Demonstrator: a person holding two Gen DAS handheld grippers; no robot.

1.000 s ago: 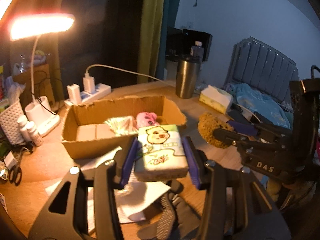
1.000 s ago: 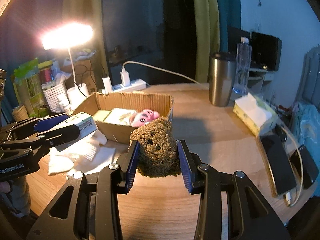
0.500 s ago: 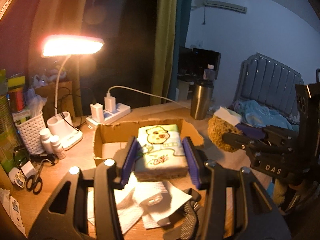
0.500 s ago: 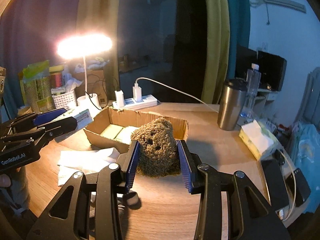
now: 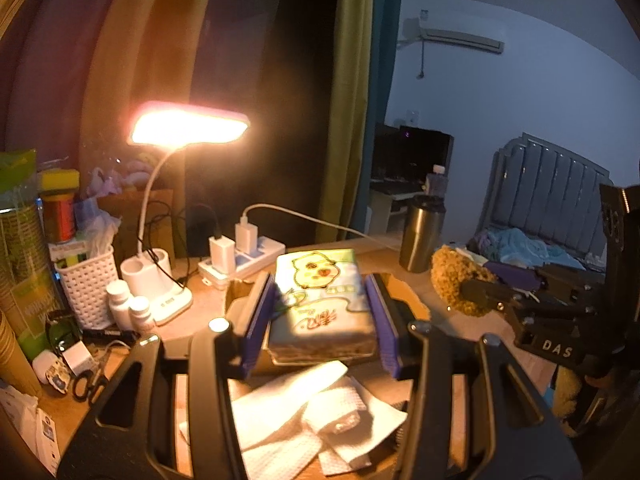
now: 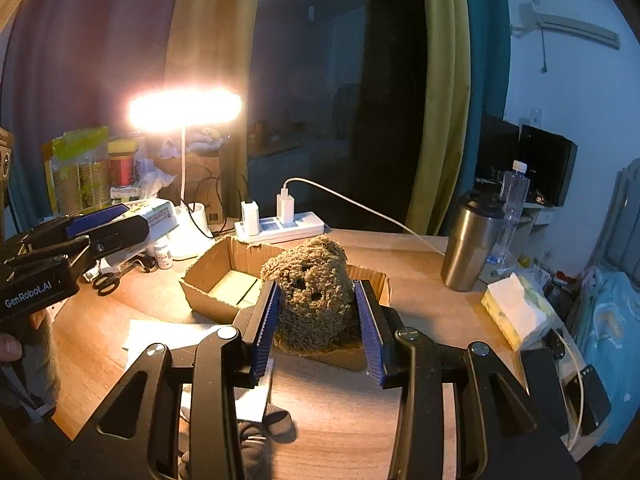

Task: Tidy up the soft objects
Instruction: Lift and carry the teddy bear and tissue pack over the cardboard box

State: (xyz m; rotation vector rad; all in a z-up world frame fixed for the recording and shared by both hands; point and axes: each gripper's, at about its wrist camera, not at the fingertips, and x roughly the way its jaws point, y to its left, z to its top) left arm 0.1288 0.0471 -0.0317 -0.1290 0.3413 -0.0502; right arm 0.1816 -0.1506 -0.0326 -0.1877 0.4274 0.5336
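My left gripper (image 5: pixel 320 320) is shut on a soft tissue pack (image 5: pixel 320 300) printed with a yellow cartoon animal, held above the desk in front of the cardboard box (image 5: pixel 408 304). My right gripper (image 6: pixel 318 320) is shut on a brown fuzzy plush toy (image 6: pixel 312 292), held above the near side of the open cardboard box (image 6: pixel 216 284). The plush toy also shows at the right of the left wrist view (image 5: pixel 456 284). The left gripper and the tissue pack (image 6: pixel 156 216) show at the left of the right wrist view. White cloths (image 5: pixel 320 416) lie on the desk below the left gripper.
A lit desk lamp (image 5: pixel 188 128), a power strip with chargers (image 6: pixel 280 224), a steel tumbler (image 6: pixel 468 244), a tissue box (image 6: pixel 516 312), a white basket (image 5: pixel 86 284), pill bottles (image 5: pixel 128 308), scissors (image 5: pixel 90 380) and phones (image 6: pixel 560 384) stand on the wooden desk. A bed (image 5: pixel 552 216) lies to the right.
Both grippers have risen and pulled back from the box with their objects held. The box now sits lower and farther off in both views.
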